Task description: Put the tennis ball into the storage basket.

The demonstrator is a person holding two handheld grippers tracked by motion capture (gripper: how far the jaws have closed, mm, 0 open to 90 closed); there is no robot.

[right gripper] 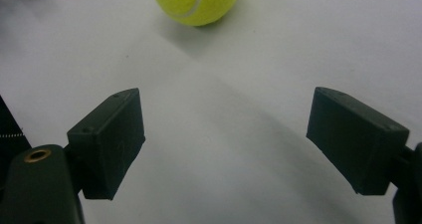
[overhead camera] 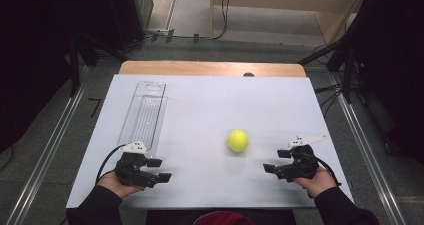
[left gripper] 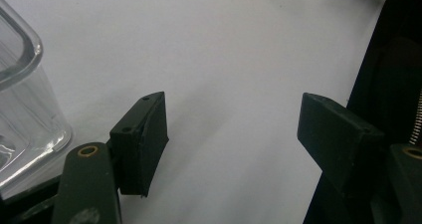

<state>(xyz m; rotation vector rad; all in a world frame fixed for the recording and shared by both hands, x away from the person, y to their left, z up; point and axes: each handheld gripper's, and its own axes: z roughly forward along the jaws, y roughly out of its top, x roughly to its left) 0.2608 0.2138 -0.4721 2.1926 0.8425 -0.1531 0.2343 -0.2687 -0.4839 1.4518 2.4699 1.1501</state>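
My right gripper (overhead camera: 274, 161) gapes empty; the tennis ball (overhead camera: 238, 140) at centre looks light, fuzzy, roll-prone, so I'd pinch across its middle

A yellow-green tennis ball (overhead camera: 238, 140) with a pale curved seam rests on the white table top, right of centre in the lower half of the high view. It sits alone, touching nothing, slightly blurred there. In the right gripper view it lies at the top edge, centre, partly cut off, shadow beneath it
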